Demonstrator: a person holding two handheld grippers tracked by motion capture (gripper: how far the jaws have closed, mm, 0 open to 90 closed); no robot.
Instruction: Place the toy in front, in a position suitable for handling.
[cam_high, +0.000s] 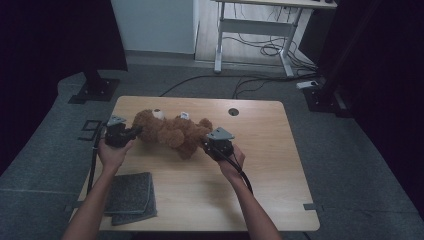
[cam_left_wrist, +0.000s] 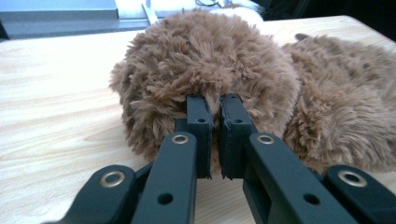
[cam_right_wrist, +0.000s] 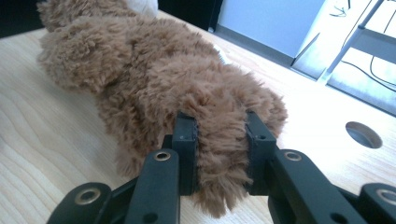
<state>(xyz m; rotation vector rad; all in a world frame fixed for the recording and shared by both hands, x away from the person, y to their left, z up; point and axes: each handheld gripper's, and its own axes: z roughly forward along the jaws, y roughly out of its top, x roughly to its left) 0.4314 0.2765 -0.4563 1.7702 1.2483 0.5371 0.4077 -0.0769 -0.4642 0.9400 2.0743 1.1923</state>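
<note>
**Two grippers clamped on the bear**

Two grey pads (cam_high: 131, 198) lay nearest the person, at the table's (cam_high: 280, 200) near left corner. Farther on, the left gripper (cam_high: 131, 133) pinched a tuft of the bear's (cam_high: 172, 131) head fur, its jaws almost together. The right gripper (cam_high: 209, 143) squeezed a leg between its jaws. The bear lay mid-table. Judging by this, grasping was done; lifting or moving it remained.
</note>
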